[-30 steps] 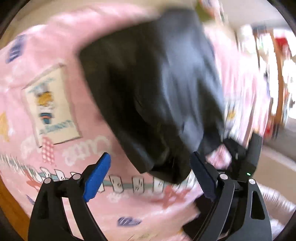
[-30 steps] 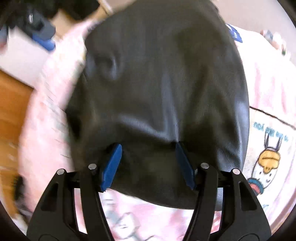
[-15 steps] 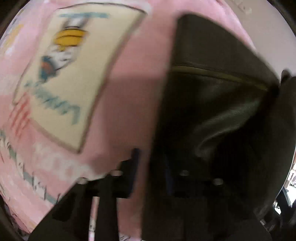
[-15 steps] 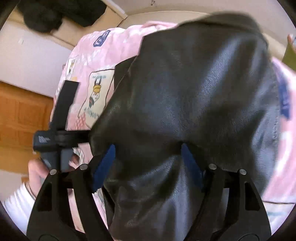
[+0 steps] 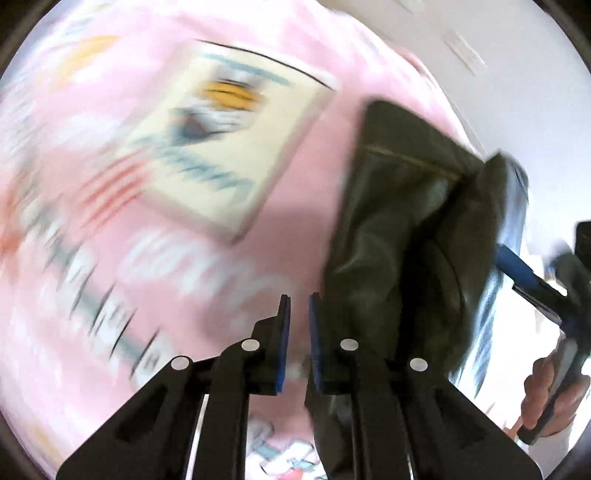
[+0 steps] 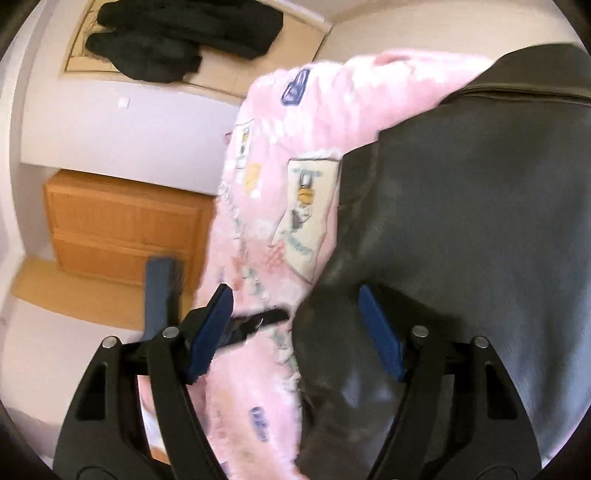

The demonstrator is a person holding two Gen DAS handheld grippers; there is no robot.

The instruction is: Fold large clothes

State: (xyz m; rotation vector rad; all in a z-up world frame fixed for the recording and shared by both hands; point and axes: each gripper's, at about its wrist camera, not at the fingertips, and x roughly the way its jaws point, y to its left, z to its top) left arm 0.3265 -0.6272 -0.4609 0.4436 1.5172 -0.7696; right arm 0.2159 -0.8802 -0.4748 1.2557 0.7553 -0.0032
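A black leather-like garment [image 6: 480, 206] lies on a pink printed blanket [image 6: 273, 173]. In the left wrist view the garment [image 5: 391, 240] hangs folded at the right, draped over my right finger. My left gripper [image 5: 297, 306] has its blue pads nearly together with nothing seen between them. My right gripper [image 6: 295, 310] is open at the garment's left edge; its right pad rests on the black fabric, its left pad is over the blanket. It also shows at the right of the left wrist view [image 5: 517, 273], held by a hand.
A wooden cabinet [image 6: 125, 225] stands left of the blanket against a white wall. Dark clothes [image 6: 177, 33] lie on a surface at the back. The blanket [image 5: 147, 184] carries a cream cartoon patch.
My left gripper has gone from open to nearly shut and swung beside the garment. My right gripper has moved from the garment's middle to its left edge and stayed open.
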